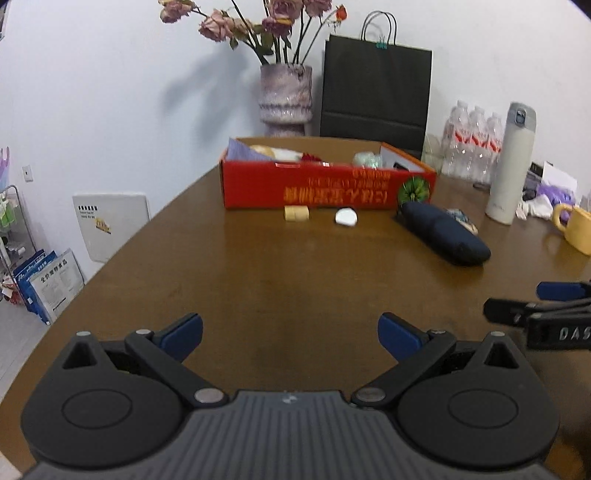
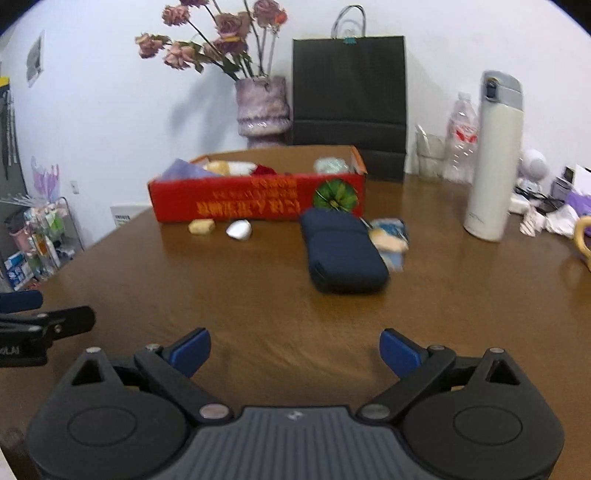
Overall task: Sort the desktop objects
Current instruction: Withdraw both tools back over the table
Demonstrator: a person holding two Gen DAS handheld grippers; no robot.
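Only the right view shows the snack packet; both grippers gape wide, empty.

Brown wooden table with a glossy grain. Red cardboard box printed with orange-yellow characters and a green rosette. Before it, a pale yellow block and a white piece. Navy blue case. Cream-white flask with grey cap. Mottled mauve vase of faded pink roses; black paper bag; yellow mug.
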